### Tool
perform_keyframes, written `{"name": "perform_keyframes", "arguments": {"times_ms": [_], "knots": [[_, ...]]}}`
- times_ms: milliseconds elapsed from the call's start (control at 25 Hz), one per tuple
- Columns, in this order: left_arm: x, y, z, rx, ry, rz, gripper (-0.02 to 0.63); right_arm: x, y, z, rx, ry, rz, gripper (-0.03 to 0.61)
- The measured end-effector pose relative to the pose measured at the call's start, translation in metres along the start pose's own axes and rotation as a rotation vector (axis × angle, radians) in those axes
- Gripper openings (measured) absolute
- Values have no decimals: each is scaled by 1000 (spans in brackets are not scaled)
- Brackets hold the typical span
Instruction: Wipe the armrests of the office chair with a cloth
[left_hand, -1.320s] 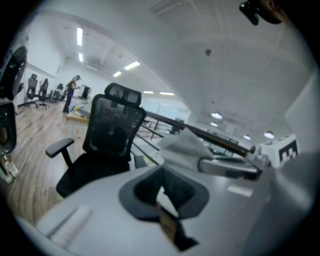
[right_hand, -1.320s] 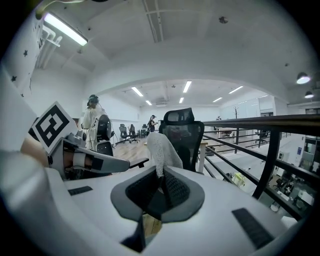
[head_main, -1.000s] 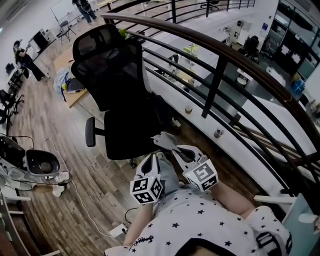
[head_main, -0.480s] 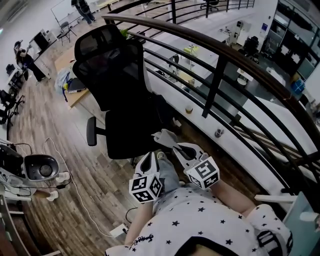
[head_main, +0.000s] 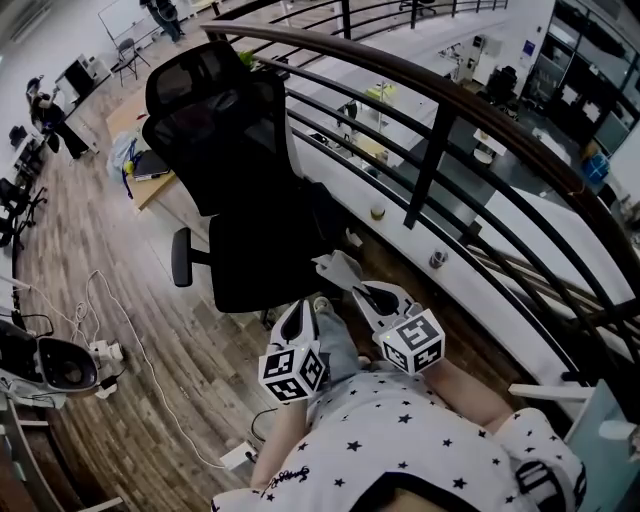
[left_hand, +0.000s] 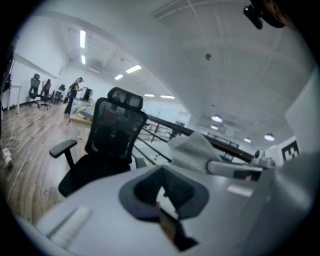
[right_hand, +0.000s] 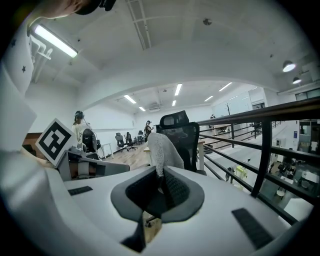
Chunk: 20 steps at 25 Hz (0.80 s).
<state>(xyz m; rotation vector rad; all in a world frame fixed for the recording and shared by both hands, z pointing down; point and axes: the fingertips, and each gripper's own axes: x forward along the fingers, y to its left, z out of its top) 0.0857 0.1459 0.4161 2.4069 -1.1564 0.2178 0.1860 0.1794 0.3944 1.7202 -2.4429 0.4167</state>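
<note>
Fingers (left_hand: 176, 190) of the left gripper (head_main: 300, 312) are pressing together on nothing, while the right gripper (head_main: 357, 293) is pinching the cloth (head_main: 338, 267). The office chair (head_main: 250, 250) is standing at twelve o'clock, seat pointing toward six. Its visible armrest (head_main: 180, 258) is lying at ten o'clock, nearer the left gripper, running twelve-to-six.

Floor (head_main: 60, 250), apparently wooden, under office chair (head_main: 260, 250)

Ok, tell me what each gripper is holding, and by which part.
The right gripper pinches the cloth by its lower edge; the rest stands up past the jaws. The left gripper holds nothing, its jaws together.
</note>
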Motion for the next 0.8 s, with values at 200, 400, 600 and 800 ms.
{"name": "perform_keyframes", "arguments": {"times_ms": [200,400,600,800], "knots": [[0,2,-6,-5,10,8,6,1,-3,-3,8,5,-1,28],[2,5,-6,-13,7,17,6,4,-6,-4,9,7,-2,28],[1,4,-7,-15,9,27,6,3,-9,-6,10,12,0,28],[3,4,-10,-19,12,36,6,4,-12,-7,8,13,6,28]]}}
